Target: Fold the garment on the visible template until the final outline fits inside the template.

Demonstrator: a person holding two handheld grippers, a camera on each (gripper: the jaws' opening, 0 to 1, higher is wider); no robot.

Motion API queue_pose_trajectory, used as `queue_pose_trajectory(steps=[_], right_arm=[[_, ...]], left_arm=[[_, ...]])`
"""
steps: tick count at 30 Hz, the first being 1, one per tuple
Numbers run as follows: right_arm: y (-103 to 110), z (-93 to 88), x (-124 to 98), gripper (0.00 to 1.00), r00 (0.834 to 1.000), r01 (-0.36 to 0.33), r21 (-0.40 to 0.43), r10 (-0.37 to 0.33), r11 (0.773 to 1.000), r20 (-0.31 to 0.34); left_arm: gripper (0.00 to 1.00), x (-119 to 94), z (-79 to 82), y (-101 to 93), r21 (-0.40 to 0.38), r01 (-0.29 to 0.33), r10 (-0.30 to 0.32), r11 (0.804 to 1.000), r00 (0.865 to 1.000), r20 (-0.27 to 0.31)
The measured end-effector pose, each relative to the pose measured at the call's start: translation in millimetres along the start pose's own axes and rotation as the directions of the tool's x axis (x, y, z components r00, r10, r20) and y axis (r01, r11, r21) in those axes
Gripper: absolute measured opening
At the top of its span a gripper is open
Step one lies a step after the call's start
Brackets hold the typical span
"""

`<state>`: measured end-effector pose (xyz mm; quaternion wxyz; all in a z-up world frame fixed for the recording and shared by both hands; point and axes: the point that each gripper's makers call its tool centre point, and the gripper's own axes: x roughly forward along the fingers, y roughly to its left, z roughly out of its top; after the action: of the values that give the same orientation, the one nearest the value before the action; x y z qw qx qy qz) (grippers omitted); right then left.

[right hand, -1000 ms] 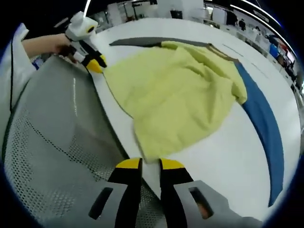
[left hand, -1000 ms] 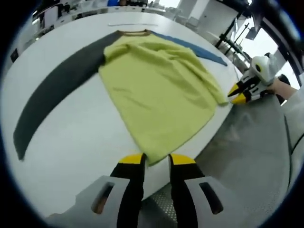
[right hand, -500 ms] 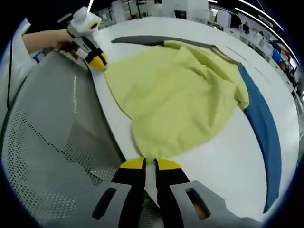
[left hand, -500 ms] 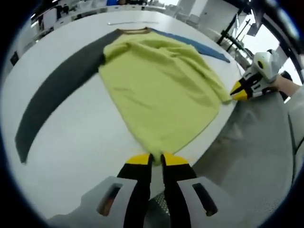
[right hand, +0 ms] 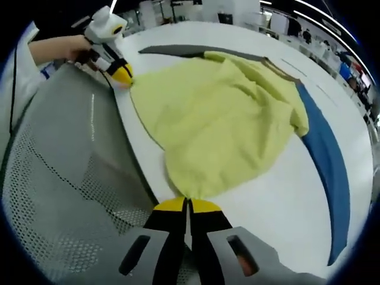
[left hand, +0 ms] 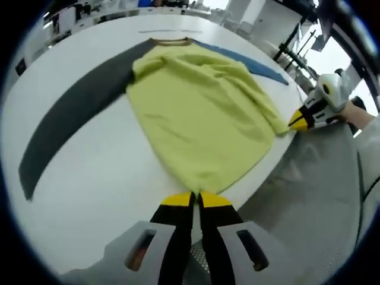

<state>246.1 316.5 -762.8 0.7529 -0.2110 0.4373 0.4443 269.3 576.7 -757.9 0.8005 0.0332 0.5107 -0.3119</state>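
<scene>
Left gripper view: the left hand-held gripper, spread a second ago, now pinches the hem of the garment at the near edge of the worktop; the right hand-held gripper has likewise clamped. Both corners look secured for folding.

A big white table fills the room's middle. A grey mesh chair stands against its near edge. Desks and clutter line the far side, under bright ceiling strips.
</scene>
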Motion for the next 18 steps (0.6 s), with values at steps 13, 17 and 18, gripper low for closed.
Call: queue_pose_trajectory(steps=[13,17,18], right_arm=[[-30,16.9,-35,0.02,0.997,0.066,-0.004,-0.066,0.998,0.044],[-49,26.1,-47,0.02,0.992,0.108,0.006,-0.108,0.994,0.066],[-50,27.1,-48,0.02,0.991,0.111,0.009,-0.111,0.994,0.07]], left_arm=[[0.0,-22,32.3,-3.7,-0.029,0.028,-0.027,0.999,0.999,0.041],[0.0,-32,51.1,-3.7,-0.039,0.031,-0.028,0.999,0.996,0.08],[0.0,-34,57.6,-4.0,-0.047,0.037,-0.032,0.998,0.995,0.099]])
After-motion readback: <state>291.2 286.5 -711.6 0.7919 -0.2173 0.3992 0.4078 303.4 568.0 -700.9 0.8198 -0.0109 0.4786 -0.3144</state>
